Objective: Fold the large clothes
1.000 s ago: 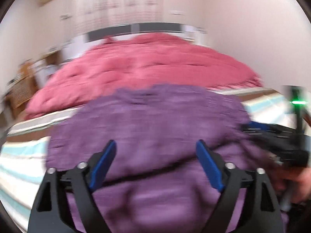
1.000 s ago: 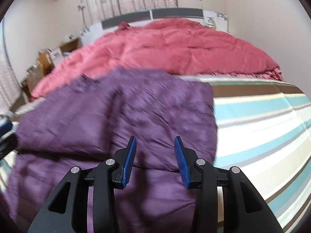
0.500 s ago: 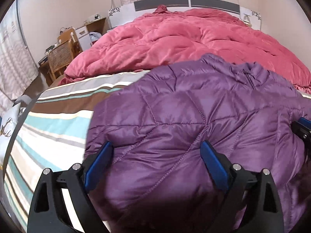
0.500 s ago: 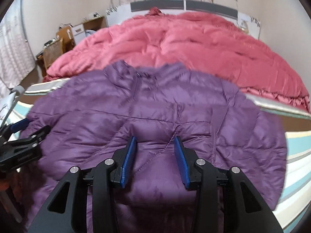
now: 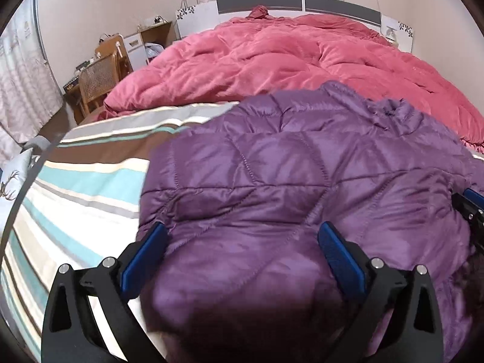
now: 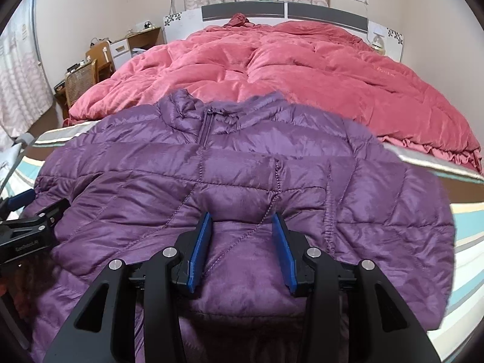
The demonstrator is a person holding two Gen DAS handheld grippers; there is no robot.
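Observation:
A purple quilted jacket (image 5: pixel 302 181) lies on the striped bed sheet (image 5: pixel 75 199), its collar (image 6: pixel 211 112) toward the pink comforter. My left gripper (image 5: pixel 243 230) sits over the jacket's near left edge. Its jaws are opening wide, a puffed fold bulges between them, and the pads do not press on it. My right gripper (image 6: pixel 242 216) is partly closed on a padded fold of the jacket (image 6: pixel 242 181) near its lower hem. Each gripper shows at the edge of the other's view: the left gripper (image 6: pixel 33 224), the right gripper (image 5: pixel 472 211).
A pink comforter (image 6: pixel 287 69) covers the far half of the bed up to the headboard (image 6: pixel 284 10). A wicker chair (image 5: pixel 99 75) and a desk (image 6: pixel 136 40) stand at the left wall beside curtains. Striped sheet (image 6: pixel 466 242) shows right of the jacket.
Both grippers swept across the bed with the jacket, then settled. The blur has cleared and the jacket now lies spread with its collar away from me. The left jaws have spread wider.

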